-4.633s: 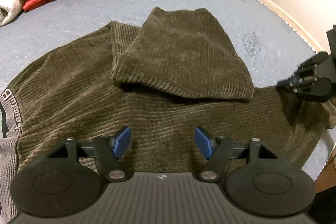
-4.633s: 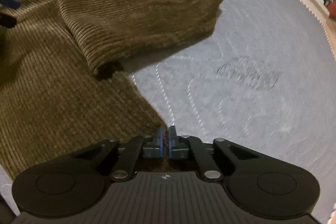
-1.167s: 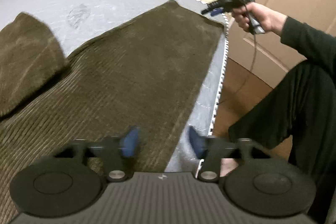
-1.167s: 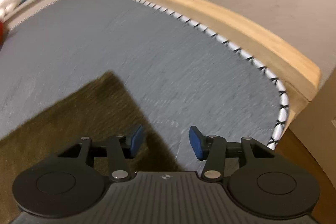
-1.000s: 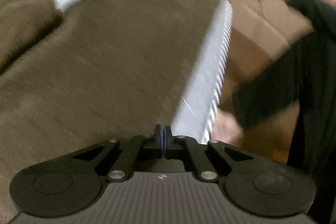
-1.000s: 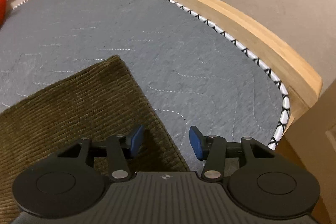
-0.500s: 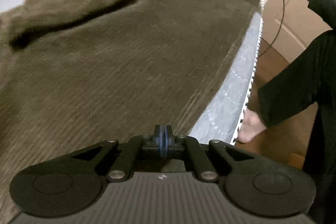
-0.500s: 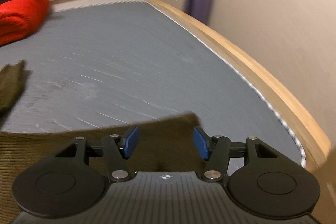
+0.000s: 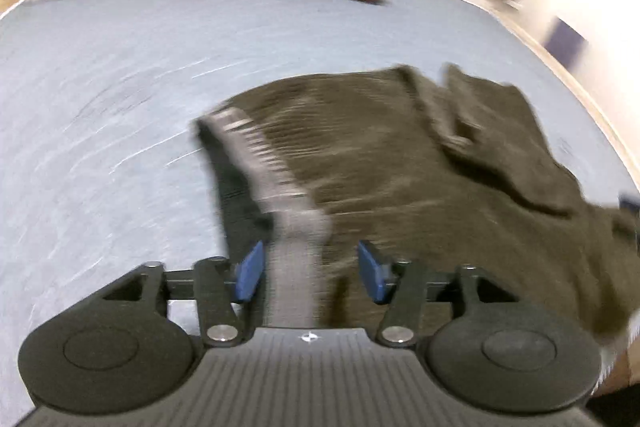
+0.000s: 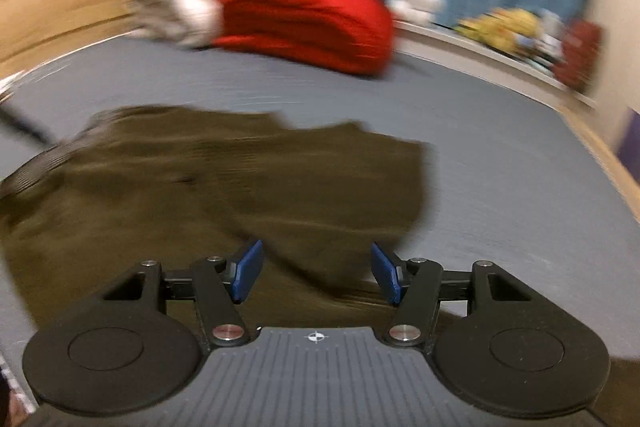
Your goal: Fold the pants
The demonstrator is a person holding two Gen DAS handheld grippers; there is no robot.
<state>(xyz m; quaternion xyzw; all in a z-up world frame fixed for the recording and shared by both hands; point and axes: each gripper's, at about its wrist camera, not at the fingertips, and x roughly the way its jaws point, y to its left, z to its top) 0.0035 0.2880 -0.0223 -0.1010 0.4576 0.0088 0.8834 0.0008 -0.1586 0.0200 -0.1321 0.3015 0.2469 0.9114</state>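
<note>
Two hand-held grippers, left (image 9: 310,271) and right (image 10: 316,277), are spread wide and grip nothing, while the corduroy pants (image 9: 400,163), bunched ahead of them on the bed (image 9: 100,87), are judged barely half folded.

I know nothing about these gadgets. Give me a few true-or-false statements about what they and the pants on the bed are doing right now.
1. The left gripper is open. True.
2. The right gripper is clamped shut on the pants. False: its jaws stand wide apart and grip nothing.
3. The pants' waistband lies in front of the left gripper, running down between its blue fingers. True.
4. The pants are bright red. False: they are dark olive-brown; the red thing is a folded blanket farther back on the bed.
5. The pants lie on a grey mattress. True.
</note>
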